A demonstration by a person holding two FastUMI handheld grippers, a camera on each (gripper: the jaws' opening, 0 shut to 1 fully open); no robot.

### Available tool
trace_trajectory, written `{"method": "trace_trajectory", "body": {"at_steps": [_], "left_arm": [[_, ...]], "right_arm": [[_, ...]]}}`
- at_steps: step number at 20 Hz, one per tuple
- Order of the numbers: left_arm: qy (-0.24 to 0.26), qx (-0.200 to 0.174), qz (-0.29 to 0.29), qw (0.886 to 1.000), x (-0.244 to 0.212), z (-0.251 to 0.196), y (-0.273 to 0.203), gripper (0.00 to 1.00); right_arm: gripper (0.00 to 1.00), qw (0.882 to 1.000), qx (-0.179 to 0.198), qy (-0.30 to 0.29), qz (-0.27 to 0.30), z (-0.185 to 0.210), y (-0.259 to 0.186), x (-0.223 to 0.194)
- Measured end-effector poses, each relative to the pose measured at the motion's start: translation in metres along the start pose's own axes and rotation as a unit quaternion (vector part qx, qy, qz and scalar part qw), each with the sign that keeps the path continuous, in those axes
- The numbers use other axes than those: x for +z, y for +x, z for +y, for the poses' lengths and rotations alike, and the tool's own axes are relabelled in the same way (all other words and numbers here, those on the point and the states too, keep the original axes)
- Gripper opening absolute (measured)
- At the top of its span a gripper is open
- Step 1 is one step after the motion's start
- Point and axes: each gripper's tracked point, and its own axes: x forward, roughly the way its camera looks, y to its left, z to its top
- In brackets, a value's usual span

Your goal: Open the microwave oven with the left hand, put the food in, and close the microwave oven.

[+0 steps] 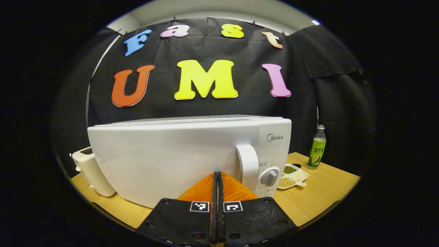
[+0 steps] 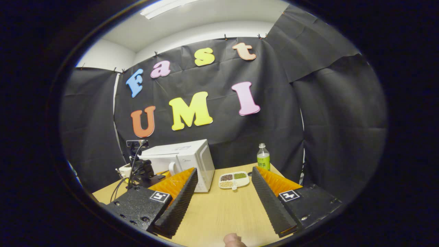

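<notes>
The white microwave [image 1: 178, 157] stands right in front of me with its door closed and its upright handle [image 1: 247, 164] beside the dial [image 1: 270, 177]. My left gripper [image 1: 217, 174] is shut with nothing between its fingers, its tips close to the door just left of the handle. A white divided tray of beans and grains [image 1: 293, 175] lies on the table right of the microwave. In the right gripper view, my right gripper [image 2: 224, 168] stands open above the table, pointing at the same tray [image 2: 234, 180]. The microwave [image 2: 185, 159] is at its left.
A cream toaster [image 1: 91, 171] stands left of the microwave. A green-labelled bottle [image 1: 317, 147] stands at the back right, seen also as the bottle [image 2: 263, 157] behind the tray. The left gripper's body with cables [image 2: 140, 169] is near the microwave front. Wooden table [image 2: 219, 212] lies below.
</notes>
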Motion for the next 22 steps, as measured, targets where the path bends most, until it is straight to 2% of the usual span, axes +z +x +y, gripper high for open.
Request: {"method": "trace_trajectory", "body": {"at_steps": [7,8,9,10,11,12,14,15,16,17,18,19,20,21,22], "left_arm": [[-0.015,0.018,0.016,1.000,0.001,0.002,0.009,0.01],[-0.020,0.031,0.024,0.999,0.000,0.007,0.008,0.01],[-0.034,0.042,0.031,0.998,-0.003,0.010,0.005,0.01],[-0.051,0.044,0.036,0.997,-0.004,0.010,0.001,0.01],[-0.064,0.047,0.041,0.996,-0.004,0.012,-0.004,0.01],[-0.068,0.058,0.050,0.995,-0.007,0.017,-0.012,0.01],[-0.068,0.055,0.063,0.994,-0.009,0.010,-0.032,0.01],[-0.059,0.056,0.063,0.995,-0.007,0.009,-0.042,0.18],[-0.046,0.059,0.060,0.995,-0.003,0.010,-0.055,0.47],[-0.036,0.060,0.057,0.996,0.002,0.010,-0.068,0.67],[-0.032,0.063,0.055,0.996,0.009,0.010,-0.081,0.75],[-0.033,0.063,0.054,0.996,0.017,0.009,-0.098,0.90],[-0.034,0.064,0.049,0.996,0.027,0.008,-0.112,0.94],[-0.033,0.063,0.042,0.997,0.040,0.007,-0.128,0.95],[-0.030,0.062,0.033,0.997,0.056,0.008,-0.145,0.84]], "right_arm": [[0.90,1.000,-0.021,0.004,-0.002,-0.005,-0.029,0.002],[1.00,1.000,-0.020,0.005,0.002,-0.004,-0.032,0.000],[1.00,1.000,-0.018,0.008,0.005,-0.003,-0.035,-0.003],[0.91,1.000,-0.016,0.011,0.007,-0.002,-0.037,-0.003],[0.91,1.000,-0.017,0.015,0.008,-0.002,-0.038,-0.006],[1.00,1.000,-0.014,0.017,0.011,-0.002,-0.039,-0.008],[1.00,1.000,-0.013,0.019,0.017,0.000,-0.042,-0.010],[0.91,1.000,-0.012,0.017,0.018,0.000,-0.042,-0.010],[0.91,1.000,-0.014,0.014,0.016,-0.002,-0.044,-0.008],[0.91,1.000,-0.018,0.011,0.012,-0.004,-0.045,-0.004],[1.00,1.000,-0.024,0.009,0.007,-0.006,-0.049,0.000],[0.91,1.000,-0.029,0.009,0.003,-0.008,-0.052,0.005],[1.00,0.999,-0.032,0.009,-0.002,-0.008,-0.055,0.007],[0.91,0.999,-0.033,0.011,-0.006,-0.006,-0.059,0.012],[0.91,0.999,-0.035,0.012,-0.010,-0.006,-0.062,0.017]]}}
